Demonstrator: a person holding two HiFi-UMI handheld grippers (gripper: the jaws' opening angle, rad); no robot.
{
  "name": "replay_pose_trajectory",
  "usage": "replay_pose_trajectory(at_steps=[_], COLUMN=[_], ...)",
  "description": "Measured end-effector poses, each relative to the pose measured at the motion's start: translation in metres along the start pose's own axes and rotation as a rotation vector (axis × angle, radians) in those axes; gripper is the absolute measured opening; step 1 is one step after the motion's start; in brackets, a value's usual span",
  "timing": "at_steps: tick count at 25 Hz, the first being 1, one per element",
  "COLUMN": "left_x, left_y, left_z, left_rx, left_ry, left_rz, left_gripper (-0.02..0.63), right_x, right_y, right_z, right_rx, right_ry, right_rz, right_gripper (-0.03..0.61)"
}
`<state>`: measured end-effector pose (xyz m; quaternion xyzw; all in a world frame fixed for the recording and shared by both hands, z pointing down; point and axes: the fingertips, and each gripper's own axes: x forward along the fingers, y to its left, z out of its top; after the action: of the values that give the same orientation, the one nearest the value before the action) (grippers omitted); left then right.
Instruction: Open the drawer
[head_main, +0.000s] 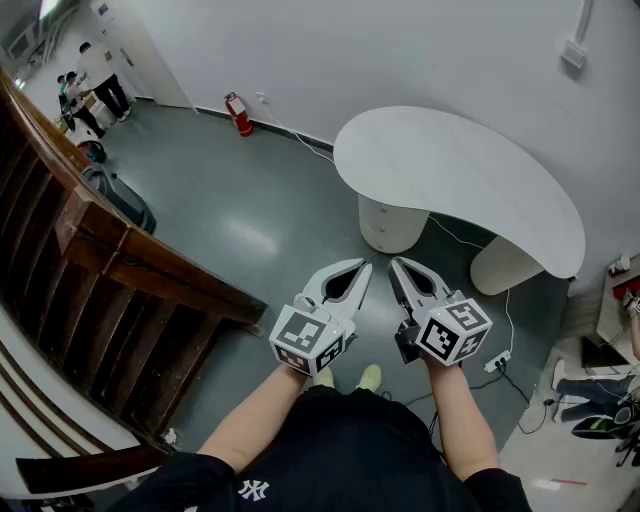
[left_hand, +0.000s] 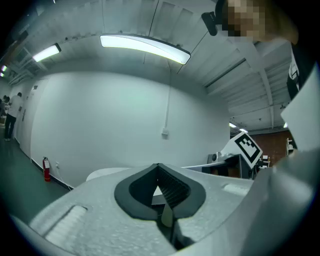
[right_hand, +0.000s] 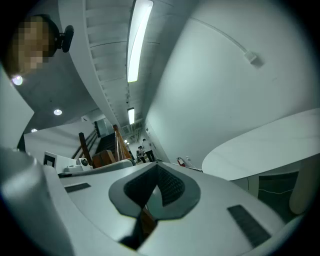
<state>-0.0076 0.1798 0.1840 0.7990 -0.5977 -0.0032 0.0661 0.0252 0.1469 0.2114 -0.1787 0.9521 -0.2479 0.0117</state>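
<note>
Risk sits mostly in the approach, because nothing is within reach yet: I hold both tools level over the grey floor (head_main: 250, 200), well apart from the white tabletop (head_main: 470, 180) ahead. The left gripper (head_main: 362, 268) has its jaws pressed together at the tips with nothing between them, and the right gripper (head_main: 395, 263) is likewise closed on nothing; each gripper view shows the jaws meeting on air. I can't pick out a drawer for certain. My best guess is the rounded pedestal (head_main: 390, 222) under the near end of the tabletop, where a faint horizontal seam may mark a drawer front, but no handle shows from here, and the second pedestal (head_main: 500, 265) to its right looks plain. So the first hazard is committing to the wrong face. The second is arriving with the jaws together: they must spread before they can take a handle or lip, or they will only butt against the front. A curved front also offers little to hook, so a grip could slip off as I pull. Lastly, a cable and power strip (head_main: 497, 360) lie on the floor near the way in on the right, and could snag my step
</note>
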Motion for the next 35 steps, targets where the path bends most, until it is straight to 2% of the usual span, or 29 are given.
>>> replay_pose_trajectory(at_steps=[13,23,31,35], left_x=[0.003,0.014,0.027,0.042], left_y=[-0.011,0.002,0.006,0.016], left_z=[-0.004,-0.024,-0.040,-0.046], left_rx=[-0.002,-0.051,-0.025,-0.032], left_ry=[0.008,0.040,0.068,0.075], left_rz=[-0.014,0.027,0.028,0.026], left_gripper=[0.009,0.009,0.009,0.009], right_x=[-0.008,-0.022,-0.015,-0.004], right_y=[0.000,-0.028,-0.047,-0.065], right_z=[-0.002,-0.002,-0.017,-0.022], right_rx=[0.006,0.128,0.279,0.320], right_ry=[-0.004,-0.065,-0.105,-0.105], right_rz=[0.003,0.011,0.020,0.007], right_gripper=[0.014,0.015,0.017,0.017])
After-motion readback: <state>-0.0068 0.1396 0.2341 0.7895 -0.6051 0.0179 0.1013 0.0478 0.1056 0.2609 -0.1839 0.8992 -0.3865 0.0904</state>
